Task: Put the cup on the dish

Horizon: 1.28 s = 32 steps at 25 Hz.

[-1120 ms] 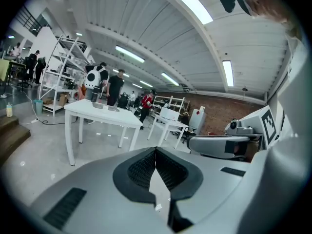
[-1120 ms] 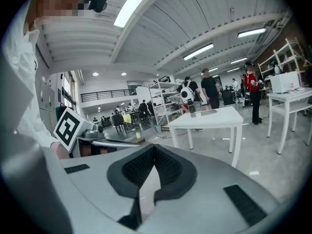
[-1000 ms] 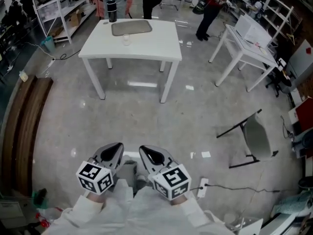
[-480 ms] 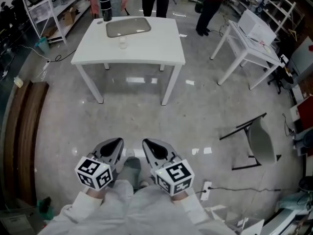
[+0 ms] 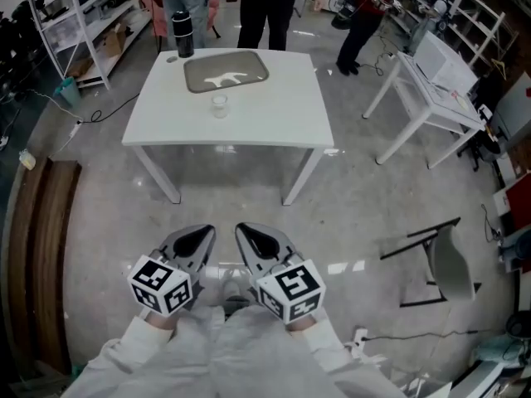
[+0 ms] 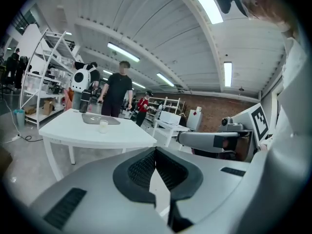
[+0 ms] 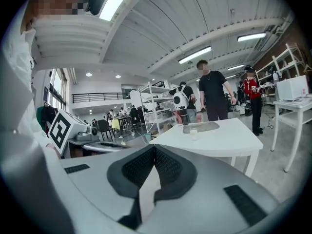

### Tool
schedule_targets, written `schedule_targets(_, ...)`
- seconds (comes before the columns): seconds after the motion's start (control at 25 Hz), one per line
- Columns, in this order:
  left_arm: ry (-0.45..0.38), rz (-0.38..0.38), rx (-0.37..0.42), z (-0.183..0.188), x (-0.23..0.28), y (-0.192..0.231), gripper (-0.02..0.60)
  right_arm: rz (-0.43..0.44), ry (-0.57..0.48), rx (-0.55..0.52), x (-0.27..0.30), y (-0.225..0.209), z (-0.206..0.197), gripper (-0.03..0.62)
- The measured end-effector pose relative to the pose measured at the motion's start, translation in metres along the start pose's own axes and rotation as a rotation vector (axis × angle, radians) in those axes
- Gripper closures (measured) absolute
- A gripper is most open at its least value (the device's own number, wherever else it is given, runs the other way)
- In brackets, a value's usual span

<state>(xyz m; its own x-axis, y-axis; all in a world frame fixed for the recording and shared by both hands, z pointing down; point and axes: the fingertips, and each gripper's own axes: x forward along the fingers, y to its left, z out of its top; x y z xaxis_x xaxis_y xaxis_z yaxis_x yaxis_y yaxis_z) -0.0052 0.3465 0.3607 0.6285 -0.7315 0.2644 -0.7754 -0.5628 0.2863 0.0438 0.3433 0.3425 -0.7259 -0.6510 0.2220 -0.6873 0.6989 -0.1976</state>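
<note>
You hold both grippers low over the glossy floor, well short of the white table; the left gripper and the right gripper each have their jaws pressed together on nothing. The small clear cup stands on the tabletop just on your side of the grey dish, seemingly not touching it. A dark bottle stands by the dish's far left corner, and people stand beyond.

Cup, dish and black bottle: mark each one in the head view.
cup [image 5: 219, 104], head view, middle of its clear body
dish [image 5: 251, 66], head view, bare right part of its floor
black bottle [image 5: 182, 36], head view, middle of its side
</note>
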Motion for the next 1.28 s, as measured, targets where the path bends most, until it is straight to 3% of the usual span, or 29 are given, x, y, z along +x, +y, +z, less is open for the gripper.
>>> schedule_targets(0.32, 0.041, -0.012, -0.088, 0.003, 0.041, 0.055, 0.574, -0.057, 0.015, 0.003, 0.047, -0.042, 0.014, 0.582)
schedule_targets(0.56, 0.052, 0.025, -0.108, 0.013, 0.074, 0.1, 0.574, -0.027, 0.028, 0.005, 0.097, -0.074, 0.026, 0.582)
schedule_targets(0.92, 0.042, 0.048, -0.087, 0.069, 0.165, 0.174, 0.574, 0.042, 0.021, -0.025, 0.193, -0.16, 0.071, 0.582)
schedule_targets(1.28, -0.031, 0.131, -0.101, 0.128, 0.248, 0.247, 0.574, 0.108, 0.008, -0.08, 0.269, -0.243, 0.122, 0.582)
